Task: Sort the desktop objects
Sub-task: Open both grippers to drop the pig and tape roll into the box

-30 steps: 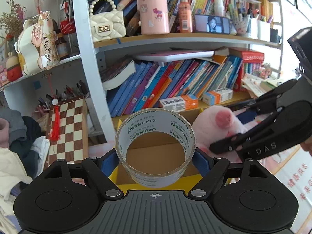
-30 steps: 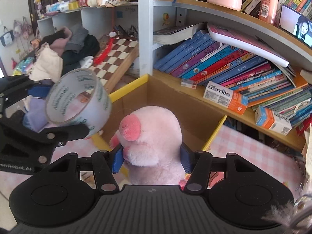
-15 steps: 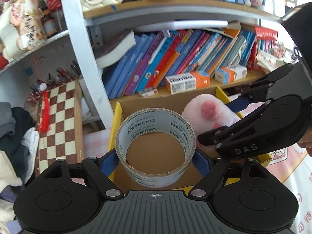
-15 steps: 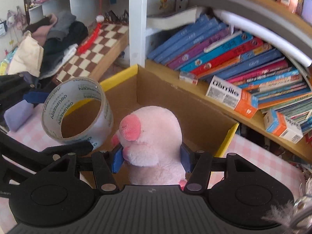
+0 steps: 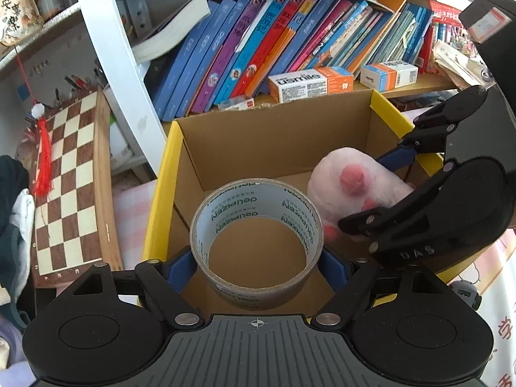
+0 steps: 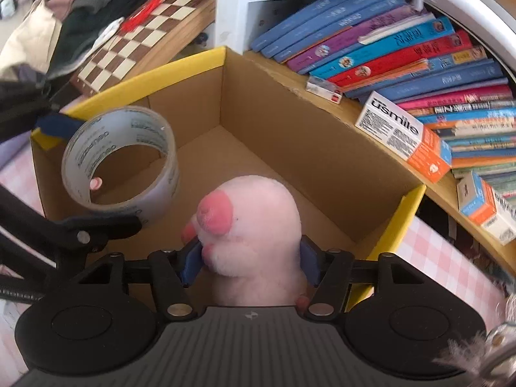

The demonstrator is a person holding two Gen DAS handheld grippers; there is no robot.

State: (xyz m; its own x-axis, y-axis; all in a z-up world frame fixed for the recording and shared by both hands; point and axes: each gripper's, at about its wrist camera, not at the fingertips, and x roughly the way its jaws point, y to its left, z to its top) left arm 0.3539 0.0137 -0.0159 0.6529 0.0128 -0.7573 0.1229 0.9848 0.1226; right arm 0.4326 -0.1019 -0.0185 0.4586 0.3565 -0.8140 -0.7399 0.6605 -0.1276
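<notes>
My left gripper point(image 5: 256, 266) is shut on a roll of clear packing tape point(image 5: 256, 222) and holds it over the open cardboard box with yellow flaps point(image 5: 161, 187). My right gripper point(image 6: 250, 259) is shut on a pink plush pig point(image 6: 254, 225) and holds it above the same box point(image 6: 322, 148). In the left wrist view the pig point(image 5: 351, 187) hangs at the right, inside the box opening. In the right wrist view the tape point(image 6: 122, 161) hangs at the left. The box floor looks bare.
A bookshelf with leaning books point(image 5: 274, 42) and small toothpaste cartons point(image 5: 309, 84) stands right behind the box. A chessboard point(image 5: 71, 187) leans at the left beside a pile of clothes point(image 6: 64, 22). Pink checked cloth point(image 6: 435, 254) covers the table.
Both grippers have tilted down and moved forward over the box, still holding the tape and the pig. The box's inside now fills the view; the upper shelves have left it.
</notes>
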